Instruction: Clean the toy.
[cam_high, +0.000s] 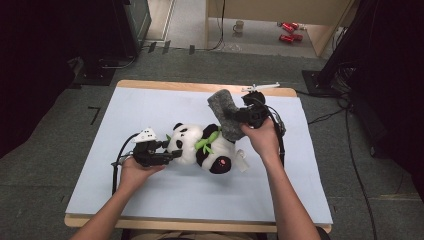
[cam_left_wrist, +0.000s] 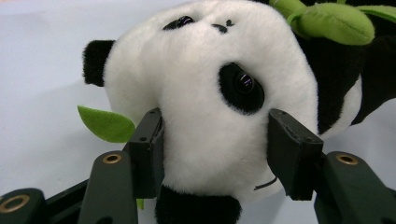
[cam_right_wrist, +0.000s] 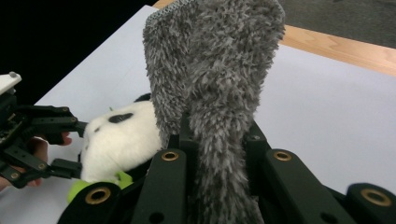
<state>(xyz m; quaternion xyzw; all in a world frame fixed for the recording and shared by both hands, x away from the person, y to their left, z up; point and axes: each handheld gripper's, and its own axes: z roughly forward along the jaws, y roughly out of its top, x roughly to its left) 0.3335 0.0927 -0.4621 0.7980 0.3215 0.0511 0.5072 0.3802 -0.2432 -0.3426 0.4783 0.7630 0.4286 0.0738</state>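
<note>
The left gripper clasped the panda's head, its body stretching toward the right gripper, which clenched the grey cloth just above the panda.

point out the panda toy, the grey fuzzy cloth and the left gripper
panda toy (cam_left_wrist: 205, 121), left gripper view, on the white fur of its head
grey fuzzy cloth (cam_right_wrist: 215, 70), right gripper view, on the upper part of the pile
left gripper (cam_high: 176, 150), high view, midway between its fingertips at the panda's head

panda body cut off (right edge), cloth bottom hidden
</note>
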